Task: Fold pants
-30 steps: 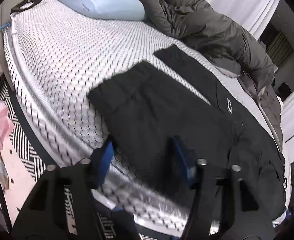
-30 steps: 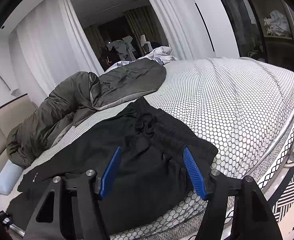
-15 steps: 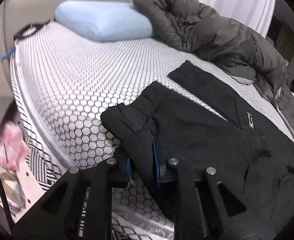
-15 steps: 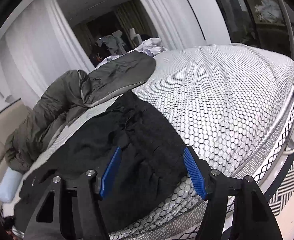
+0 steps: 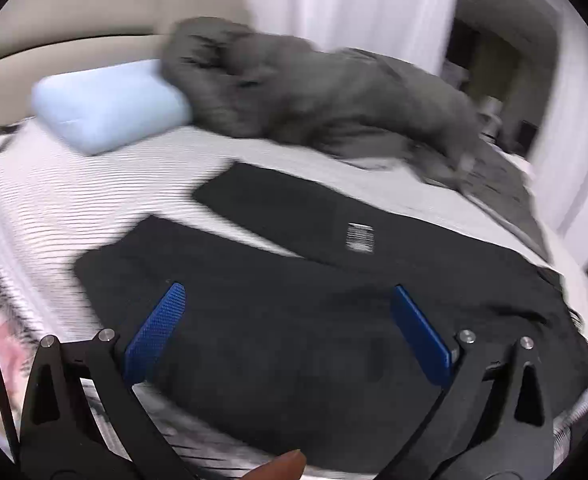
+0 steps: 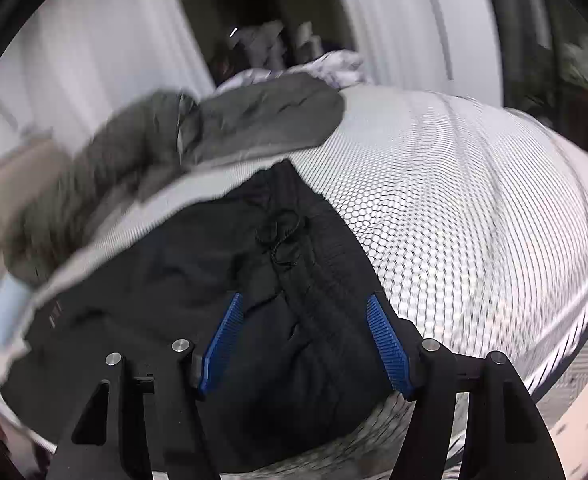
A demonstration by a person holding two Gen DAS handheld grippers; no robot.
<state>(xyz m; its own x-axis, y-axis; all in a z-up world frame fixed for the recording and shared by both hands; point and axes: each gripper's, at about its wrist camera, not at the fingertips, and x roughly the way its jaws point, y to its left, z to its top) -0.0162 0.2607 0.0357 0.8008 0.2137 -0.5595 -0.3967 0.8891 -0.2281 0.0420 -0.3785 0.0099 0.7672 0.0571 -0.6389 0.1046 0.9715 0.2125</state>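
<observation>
Hovering over the pants (image 5: 294,312), the left gripper (image 5: 289,300) has its jaws spread wide, gripping nothing; the black pants lie flat on the bed (image 5: 73,200), pillow (image 5: 105,104) and jacket (image 5: 314,92) beyond. Right wrist view: the right gripper (image 6: 306,312) has its jaws spread too, straddling the waistband above the drawstring (image 6: 281,240).

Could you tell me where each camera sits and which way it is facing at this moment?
Left wrist: on the left hand-held gripper, open above the pants legs, facing the pale blue pillow; a fingertip shows.
Right wrist: on the right hand-held gripper, open over the drawstring waistband, facing the curtains.
Shared: pants, grey jacket, bed.
</observation>
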